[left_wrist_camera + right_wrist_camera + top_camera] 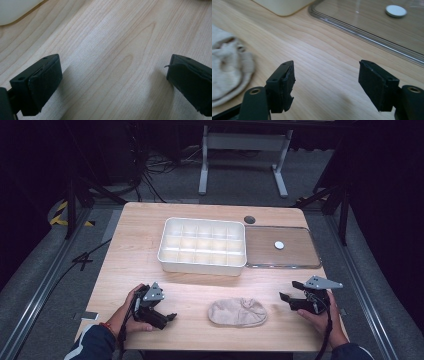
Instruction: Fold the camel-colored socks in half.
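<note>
A crumpled beige sock [237,312] lies near the table's front edge, between my two grippers. In the right gripper view the sock [227,67] sits left of the jaws, apart from them. My left gripper [167,312] rests low at the front left, open, with bare wood between its jaws [115,82]. My right gripper [288,291] hovers at the front right, pointing left toward the sock, open with nothing between its fingers [329,82].
A white compartment box [202,245] stands mid-table; one corner [15,10] shows in the left gripper view. Its clear lid [300,262] lies flat to the right, a small white disc [279,245] on it. The wooden table [135,260] ends close behind both hands.
</note>
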`<state>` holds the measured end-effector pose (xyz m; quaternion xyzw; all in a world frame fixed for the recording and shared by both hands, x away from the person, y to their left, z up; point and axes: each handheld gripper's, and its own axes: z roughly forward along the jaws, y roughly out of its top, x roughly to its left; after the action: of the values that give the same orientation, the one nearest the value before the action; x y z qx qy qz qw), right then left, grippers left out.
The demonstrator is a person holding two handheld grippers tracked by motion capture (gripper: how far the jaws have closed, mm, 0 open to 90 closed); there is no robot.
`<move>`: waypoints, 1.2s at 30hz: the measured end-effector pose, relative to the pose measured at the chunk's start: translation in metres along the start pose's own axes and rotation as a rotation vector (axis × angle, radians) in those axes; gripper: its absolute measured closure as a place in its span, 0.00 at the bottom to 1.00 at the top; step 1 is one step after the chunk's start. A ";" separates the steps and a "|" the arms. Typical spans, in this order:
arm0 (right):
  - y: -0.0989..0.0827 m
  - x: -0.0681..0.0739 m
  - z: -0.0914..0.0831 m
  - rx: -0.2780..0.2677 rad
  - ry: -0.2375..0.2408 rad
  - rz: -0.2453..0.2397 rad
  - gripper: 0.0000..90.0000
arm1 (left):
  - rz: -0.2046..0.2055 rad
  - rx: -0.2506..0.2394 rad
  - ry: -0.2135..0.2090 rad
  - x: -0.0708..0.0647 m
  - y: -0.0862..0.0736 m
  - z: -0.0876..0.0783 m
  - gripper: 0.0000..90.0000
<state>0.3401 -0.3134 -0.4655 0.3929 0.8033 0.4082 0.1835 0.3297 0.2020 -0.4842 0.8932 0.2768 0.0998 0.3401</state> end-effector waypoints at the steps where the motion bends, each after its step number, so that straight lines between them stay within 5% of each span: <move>1: 0.004 0.008 0.000 -0.004 0.010 -0.029 0.36 | 0.000 0.000 0.000 0.000 0.000 0.000 0.00; 18: 0.029 0.057 0.007 -0.058 0.150 -0.139 0.49 | -0.030 -0.002 0.021 -0.003 -0.002 -0.001 0.00; 36: 0.043 0.105 0.035 0.000 0.317 -0.288 0.79 | -0.077 -0.003 0.058 -0.009 -0.003 -0.002 0.00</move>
<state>0.3169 -0.1985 -0.4491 0.2052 0.8699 0.4345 0.1114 0.3207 0.2002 -0.4845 0.8781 0.3205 0.1130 0.3368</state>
